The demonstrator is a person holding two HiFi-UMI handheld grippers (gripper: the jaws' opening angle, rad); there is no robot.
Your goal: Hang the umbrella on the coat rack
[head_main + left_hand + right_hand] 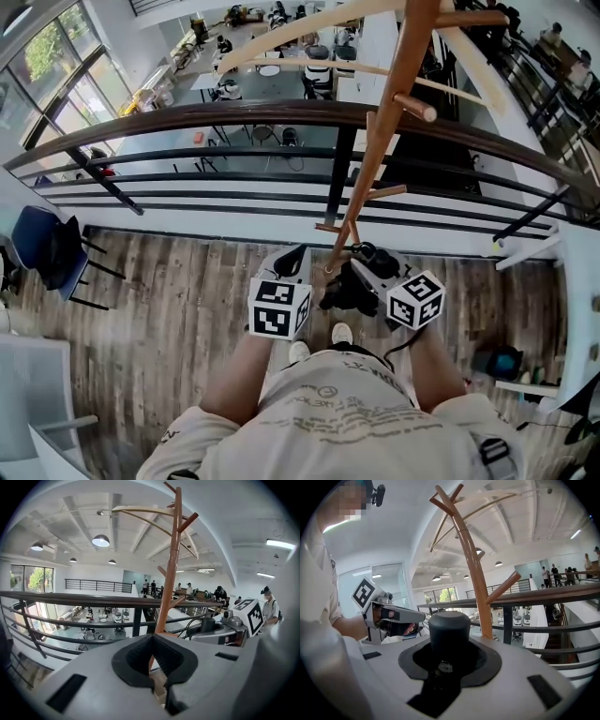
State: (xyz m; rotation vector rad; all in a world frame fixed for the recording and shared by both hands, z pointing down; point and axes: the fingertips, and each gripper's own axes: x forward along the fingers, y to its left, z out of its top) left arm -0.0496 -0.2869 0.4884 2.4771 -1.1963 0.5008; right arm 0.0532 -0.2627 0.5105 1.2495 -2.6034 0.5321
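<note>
No bench is in view, so places are given against the rack and the railing.

The umbrella [449,630] is gripped by the right gripper [448,663]. Its jaws are clenched on the black, round-ended stub, which stands upright between them. In the head view the umbrella [349,289] is seen as a dark folded bundle just beside the foot of the rack [375,159], on the near side of the railing [234,117]. The left gripper [152,660] is closed on nothing, its pads met with only the rack's pole showing beyond them.

The umbrella is judged to be a compact folding one, so it should be light and easily carried by one gripper. The stub looks stiff and smooth and could slip or turn under a loose grip. The folded cloth is likely soft and would give little purchase. The stiff end is therefore the better place to be held. A strap or hook would be needed to catch a peg [415,106], but none can be made out. The rack looks slender and might be rocked if it is knocked.

No brand or label is seen on the umbrella. Only square black-and-white markers are carried on the gripper cubes. Print on the person's shirt is visible but cannot be read.
</note>
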